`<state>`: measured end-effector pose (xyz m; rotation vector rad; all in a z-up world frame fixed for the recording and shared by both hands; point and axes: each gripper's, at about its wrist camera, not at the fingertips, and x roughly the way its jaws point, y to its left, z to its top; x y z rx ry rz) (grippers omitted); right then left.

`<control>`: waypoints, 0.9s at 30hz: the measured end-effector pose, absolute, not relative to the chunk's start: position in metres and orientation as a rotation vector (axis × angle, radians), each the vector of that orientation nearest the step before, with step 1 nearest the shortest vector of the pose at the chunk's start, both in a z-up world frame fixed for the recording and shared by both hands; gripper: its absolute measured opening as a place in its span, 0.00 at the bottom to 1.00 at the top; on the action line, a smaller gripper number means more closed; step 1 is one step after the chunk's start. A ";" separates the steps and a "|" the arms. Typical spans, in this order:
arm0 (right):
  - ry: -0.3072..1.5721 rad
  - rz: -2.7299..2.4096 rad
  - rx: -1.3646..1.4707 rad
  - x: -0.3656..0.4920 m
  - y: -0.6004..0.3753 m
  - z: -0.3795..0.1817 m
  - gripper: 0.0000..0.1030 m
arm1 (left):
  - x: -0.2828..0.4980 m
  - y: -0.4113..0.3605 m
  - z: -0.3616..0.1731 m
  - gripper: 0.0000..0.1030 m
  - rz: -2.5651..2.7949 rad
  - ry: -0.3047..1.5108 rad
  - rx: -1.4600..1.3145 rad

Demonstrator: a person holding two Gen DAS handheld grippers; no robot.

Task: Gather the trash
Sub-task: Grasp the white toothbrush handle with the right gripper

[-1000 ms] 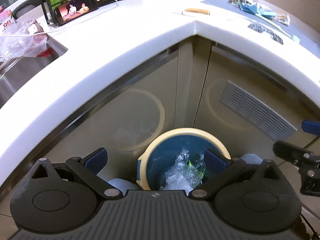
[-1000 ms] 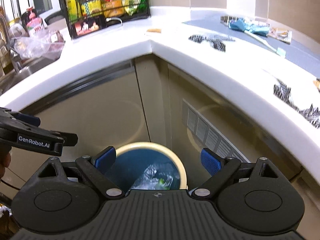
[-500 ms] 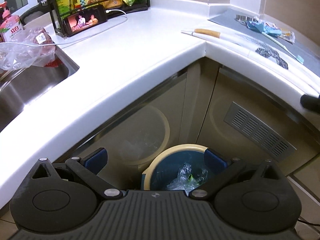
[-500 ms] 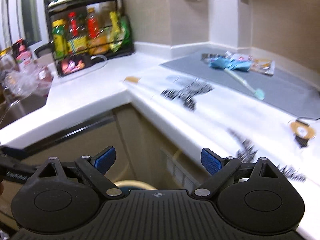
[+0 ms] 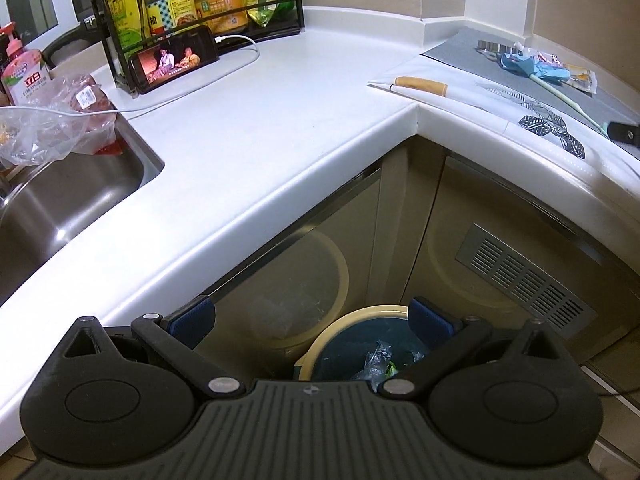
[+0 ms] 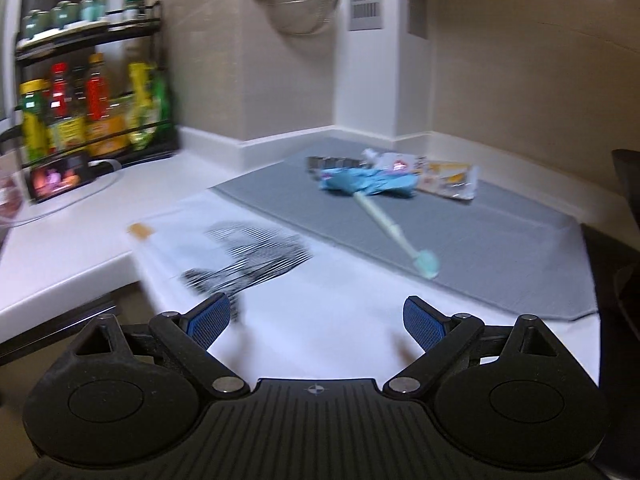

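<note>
My left gripper (image 5: 310,318) spread wide, empty, above trash bin (image 5: 352,344) | my right gripper (image 6: 316,318) spread wide, empty, over counter | blue wrapper (image 6: 368,182) on grey mat (image 6: 500,240), far from bin.

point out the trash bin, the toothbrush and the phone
trash bin (image 5: 320,342), left wrist view, on its cream rim
toothbrush (image 6: 380,216), right wrist view, mid-handle
phone (image 5: 174,60), left wrist view, centre of its lit screen
</note>
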<state>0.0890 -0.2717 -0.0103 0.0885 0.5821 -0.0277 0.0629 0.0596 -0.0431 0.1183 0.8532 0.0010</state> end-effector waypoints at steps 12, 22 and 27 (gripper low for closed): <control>0.711 -0.142 0.172 0.207 -0.342 -0.053 0.92 | 0.079 0.051 -0.029 1.00 0.028 0.847 0.163; 0.718 -0.188 0.116 0.261 -0.337 -0.062 0.39 | 0.100 0.018 0.002 1.00 -0.019 0.773 0.234; 0.709 -0.176 0.003 0.243 -0.327 -0.057 0.15 | 0.127 -0.020 0.030 1.00 -0.091 0.679 0.264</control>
